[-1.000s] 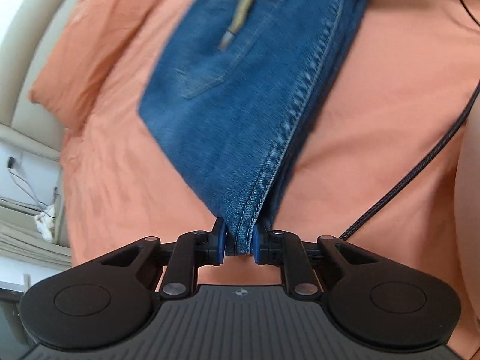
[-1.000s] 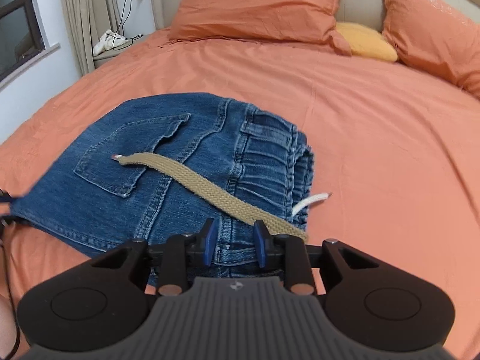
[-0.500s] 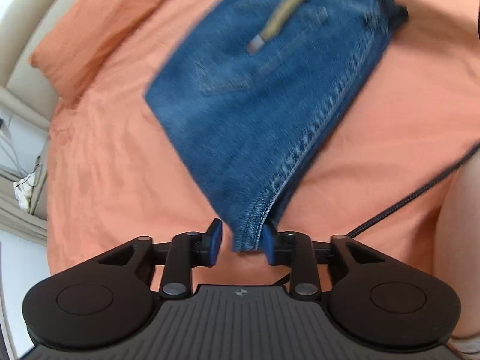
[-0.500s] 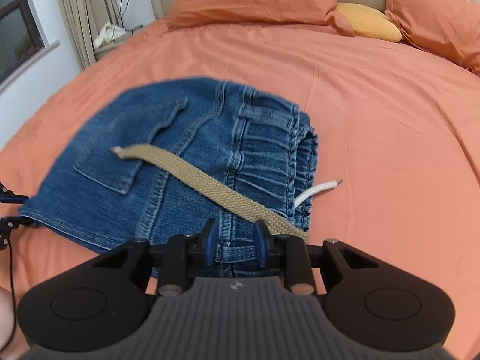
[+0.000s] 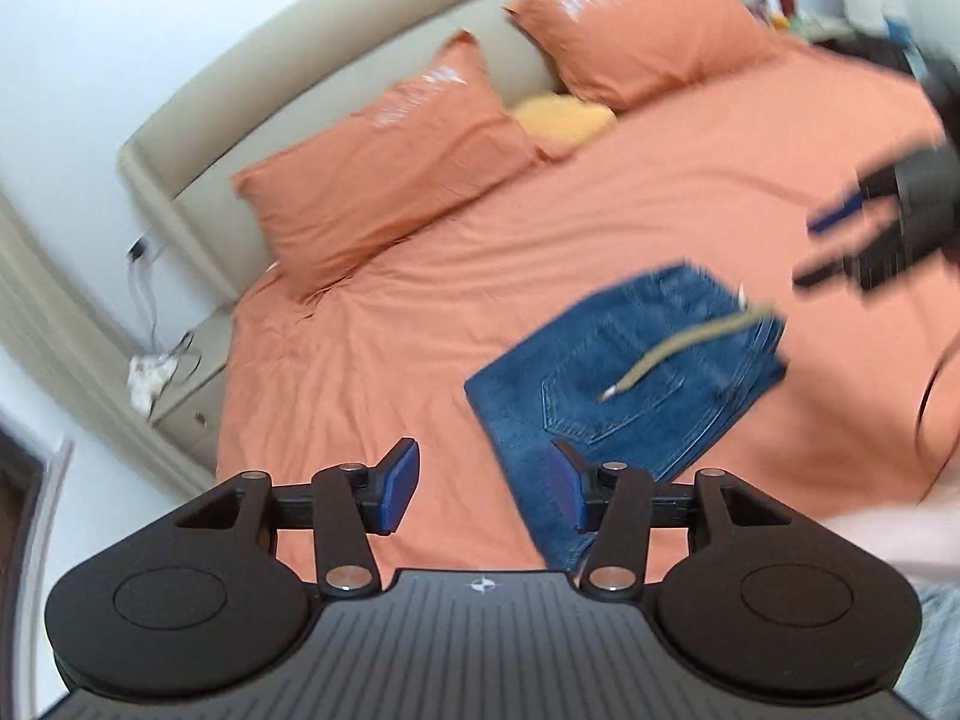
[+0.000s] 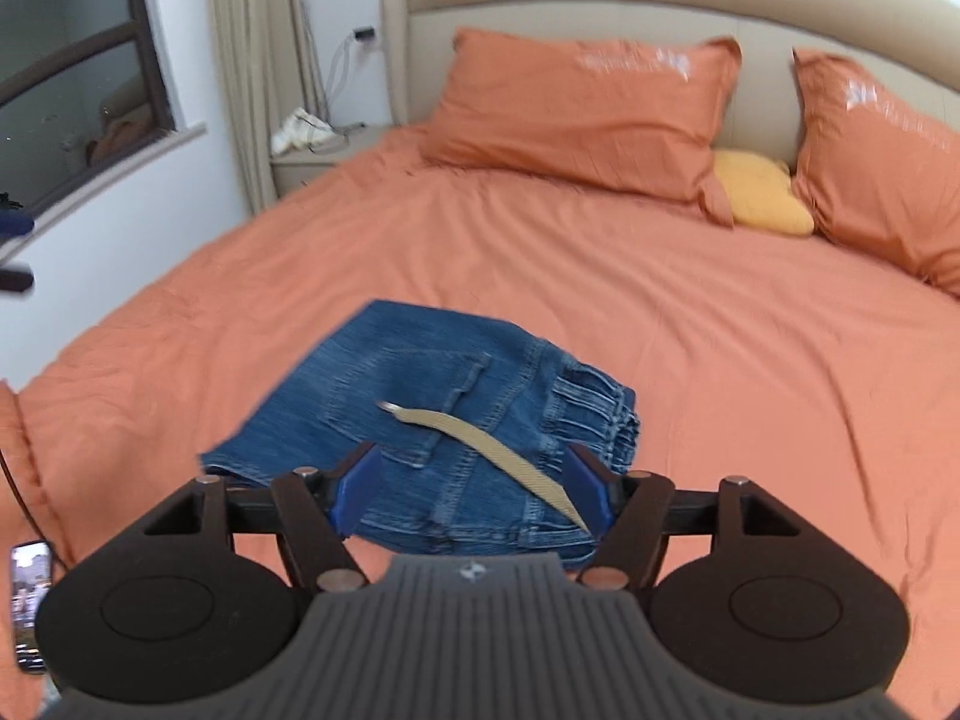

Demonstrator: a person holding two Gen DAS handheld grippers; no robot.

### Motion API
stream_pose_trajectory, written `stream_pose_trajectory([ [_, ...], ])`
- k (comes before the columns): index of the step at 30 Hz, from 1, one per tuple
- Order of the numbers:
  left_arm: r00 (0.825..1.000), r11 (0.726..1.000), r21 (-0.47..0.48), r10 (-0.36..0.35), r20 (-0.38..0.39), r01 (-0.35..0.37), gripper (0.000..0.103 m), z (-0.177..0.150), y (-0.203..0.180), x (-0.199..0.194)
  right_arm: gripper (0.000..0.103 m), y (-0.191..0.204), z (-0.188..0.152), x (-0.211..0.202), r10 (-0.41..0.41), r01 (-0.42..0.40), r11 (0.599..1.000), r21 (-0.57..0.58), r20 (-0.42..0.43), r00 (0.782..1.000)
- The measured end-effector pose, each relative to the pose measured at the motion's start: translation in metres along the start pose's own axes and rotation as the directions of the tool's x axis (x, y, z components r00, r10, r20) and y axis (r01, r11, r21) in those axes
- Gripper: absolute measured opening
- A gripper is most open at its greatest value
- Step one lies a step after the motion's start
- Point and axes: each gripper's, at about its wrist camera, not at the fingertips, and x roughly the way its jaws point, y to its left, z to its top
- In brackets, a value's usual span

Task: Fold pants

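Release step, judged near final: left tool (image 5: 483,489) wide apart, empty; right tool (image 6: 474,489) wide apart, empty, above pants (image 6: 444,426). Lift both tools straight up, clear of denim; avoid snagging tan drawstring (image 6: 498,456) lying across back pocket. Pants: blue denim, folded into compact rectangle, elastic waistband bunched at right edge, flat on orange bed (image 6: 720,330), well short of pillows (image 6: 576,114).
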Motion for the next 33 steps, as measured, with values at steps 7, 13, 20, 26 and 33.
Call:
stream_pose_trajectory([
  [7, 0.995, 0.988, -0.155, 0.042, 0.089, -0.028, 0.079, 0.014, 0.012, -0.093, 0.069, 0.042, -0.023, -0.064, 0.073, -0.073, 0.997, 0.006, 0.086, 0.994],
  [13, 0.997, 0.940, -0.341, -0.006, 0.080, 0.033, 0.082, -0.020, -0.027, -0.056, 0.075, 0.065, -0.057, -0.085, 0.017, -0.025, 0.998, 0.051, 0.144, 0.989],
  [20, 0.992, 0.860, -0.511, 0.049, 0.120, 0.019, 0.079, -0.066, -0.080, -0.001, 0.081, 0.077, -0.095, -0.095, -0.120, 0.097, 0.989, 0.110, 0.225, 0.967],
  [26, 0.995, 0.798, -0.603, 0.060, 0.073, -0.004, 0.080, -0.086, -0.106, 0.038, 0.082, 0.087, -0.120, -0.076, -0.177, 0.146, 0.978, 0.152, 0.217, 0.960],
  [33, 0.999, 0.818, -0.574, 0.044, 0.005, -0.033, 0.080, -0.098, -0.130, 0.064, 0.083, 0.088, -0.135, -0.048, -0.150, 0.123, 0.982, 0.141, 0.202, 0.968],
])
